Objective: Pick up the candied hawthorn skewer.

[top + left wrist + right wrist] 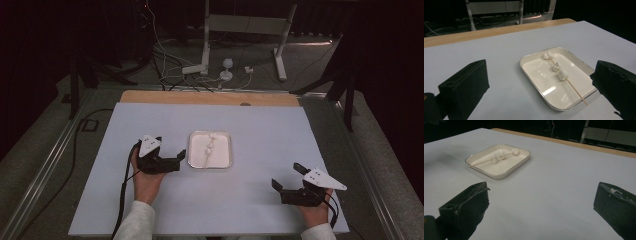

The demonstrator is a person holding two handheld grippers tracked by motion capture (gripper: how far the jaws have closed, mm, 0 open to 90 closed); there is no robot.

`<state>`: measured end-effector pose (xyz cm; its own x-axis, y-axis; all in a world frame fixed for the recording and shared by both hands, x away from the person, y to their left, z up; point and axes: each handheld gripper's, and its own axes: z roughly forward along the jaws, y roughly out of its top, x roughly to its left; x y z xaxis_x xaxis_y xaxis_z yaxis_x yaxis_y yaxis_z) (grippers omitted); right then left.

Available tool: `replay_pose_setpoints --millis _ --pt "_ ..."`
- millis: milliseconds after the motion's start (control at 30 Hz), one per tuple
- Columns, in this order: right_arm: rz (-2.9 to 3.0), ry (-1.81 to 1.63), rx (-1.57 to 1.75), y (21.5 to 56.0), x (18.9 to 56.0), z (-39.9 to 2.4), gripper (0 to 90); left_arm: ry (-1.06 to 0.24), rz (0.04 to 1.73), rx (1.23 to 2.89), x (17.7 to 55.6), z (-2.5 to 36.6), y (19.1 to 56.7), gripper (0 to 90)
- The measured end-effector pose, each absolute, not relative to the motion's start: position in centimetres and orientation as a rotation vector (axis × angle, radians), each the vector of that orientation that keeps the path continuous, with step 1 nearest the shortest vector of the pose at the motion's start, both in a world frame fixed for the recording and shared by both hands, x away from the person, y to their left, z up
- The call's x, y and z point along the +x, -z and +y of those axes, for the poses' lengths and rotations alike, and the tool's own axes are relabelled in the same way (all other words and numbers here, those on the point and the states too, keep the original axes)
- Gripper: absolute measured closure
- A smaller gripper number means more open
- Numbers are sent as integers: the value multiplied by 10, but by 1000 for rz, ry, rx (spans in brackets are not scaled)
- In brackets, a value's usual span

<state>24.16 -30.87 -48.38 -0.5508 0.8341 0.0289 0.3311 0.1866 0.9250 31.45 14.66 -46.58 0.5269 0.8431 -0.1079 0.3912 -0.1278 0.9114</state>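
On the pale desk (250,200), the left hand-held gripper (181,157) sits just beside the left edge of a shallow white tray (223,162), its two black jaws spread wide with nothing between them; in the left gripper view the tray's near corner lies close to one jaw, and I cannot tell whether they touch. The right hand-held gripper (286,177) rests well apart from the tray, toward the near right part of the desk, jaws likewise gaping and empty, pointing toward the tray.

The tray (534,80) has a thin metallic rim and stands near the middle of the desk. Inside it lies a thin wooden skewer (576,91), threaded with small white lumps (562,74) bunched along one half, the other half bare.
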Motion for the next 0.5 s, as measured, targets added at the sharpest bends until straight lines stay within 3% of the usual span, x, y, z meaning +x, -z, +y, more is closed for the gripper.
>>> replay_pose_setpoints --millis 500 --pt "1980 -1349 1088 484 242 -308 0 -523 1041 1753 321 133 475 11"
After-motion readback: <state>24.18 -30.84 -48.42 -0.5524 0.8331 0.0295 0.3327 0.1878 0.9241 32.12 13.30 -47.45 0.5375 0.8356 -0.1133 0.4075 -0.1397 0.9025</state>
